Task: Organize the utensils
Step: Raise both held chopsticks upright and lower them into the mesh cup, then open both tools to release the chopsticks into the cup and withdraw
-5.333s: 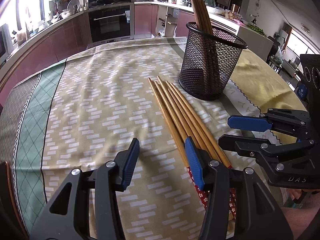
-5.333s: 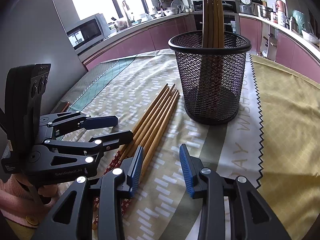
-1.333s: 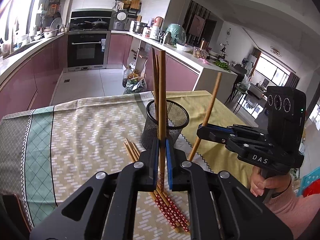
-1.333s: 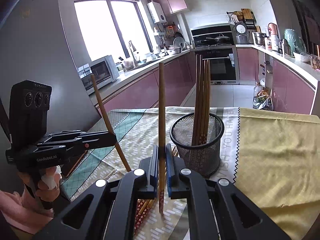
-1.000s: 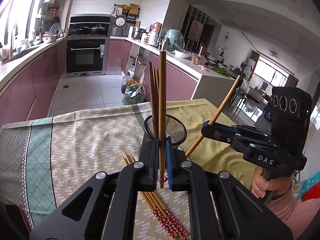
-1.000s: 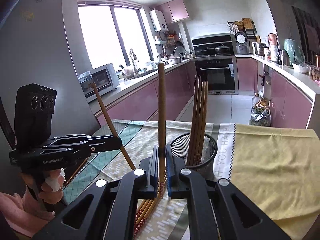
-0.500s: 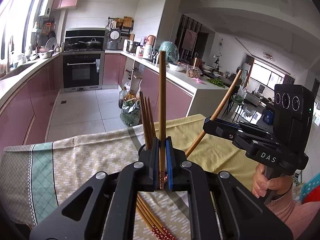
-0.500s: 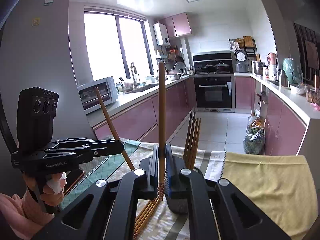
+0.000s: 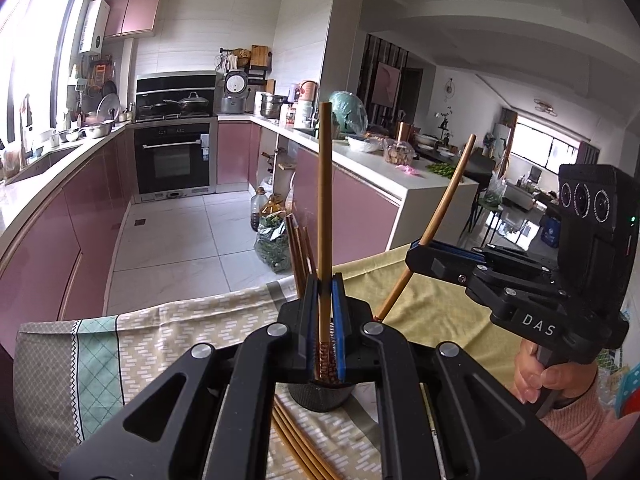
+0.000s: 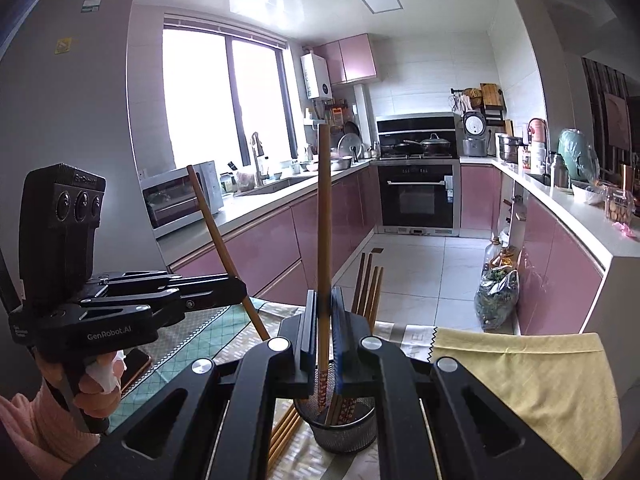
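Observation:
My left gripper is shut on a wooden chopstick held upright, its red patterned end over the black mesh cup. My right gripper is shut on another chopstick, also upright, its patterned end down inside the mesh cup. Several chopsticks stand in the cup. More chopsticks lie on the tablecloth beside the cup. Each gripper shows in the other's view: the right one with its tilted chopstick, and the left one.
The table carries a patterned cloth with a green band and a yellow cloth. Behind are pink kitchen cabinets, an oven and a counter. A phone-like dark object lies near the left table edge.
Both grippers have risen and tipped up with their chopsticks. The cup has dropped low in both views, now under the jaws. The right chopstick's end is now inside the cup.

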The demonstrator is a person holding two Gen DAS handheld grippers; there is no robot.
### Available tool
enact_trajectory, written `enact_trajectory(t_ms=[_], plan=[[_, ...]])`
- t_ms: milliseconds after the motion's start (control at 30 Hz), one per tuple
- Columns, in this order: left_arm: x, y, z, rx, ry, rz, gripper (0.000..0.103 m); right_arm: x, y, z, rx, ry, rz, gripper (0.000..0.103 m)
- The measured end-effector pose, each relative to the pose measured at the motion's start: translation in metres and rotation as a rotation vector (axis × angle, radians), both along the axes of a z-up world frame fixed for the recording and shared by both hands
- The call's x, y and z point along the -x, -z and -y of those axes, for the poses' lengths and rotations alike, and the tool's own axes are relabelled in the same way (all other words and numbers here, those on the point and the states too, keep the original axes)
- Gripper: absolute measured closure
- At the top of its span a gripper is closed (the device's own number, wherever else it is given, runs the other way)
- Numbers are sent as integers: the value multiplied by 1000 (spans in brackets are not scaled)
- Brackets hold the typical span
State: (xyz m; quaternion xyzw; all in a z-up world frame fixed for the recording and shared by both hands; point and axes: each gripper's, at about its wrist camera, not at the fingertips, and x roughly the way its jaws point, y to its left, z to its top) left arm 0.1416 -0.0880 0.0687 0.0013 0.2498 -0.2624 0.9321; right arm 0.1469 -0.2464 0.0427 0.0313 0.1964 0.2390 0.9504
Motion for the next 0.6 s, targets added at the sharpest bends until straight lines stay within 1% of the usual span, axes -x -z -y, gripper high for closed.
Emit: enact_trajectory(t_ms=[200, 333, 433, 600], plan=[[-17, 24, 11, -66, 1, -71, 95, -19, 19, -3, 19, 6, -67, 97], [-26, 38, 15, -103, 25, -111, 95, -29, 31, -7, 22, -10, -127, 97], [-34, 49, 18, -121, 58, -148, 95, -37, 40, -10, 35, -17, -169, 97], [-50, 65, 22, -141, 55, -190, 95, -47, 53, -16, 53, -16, -217, 97]])
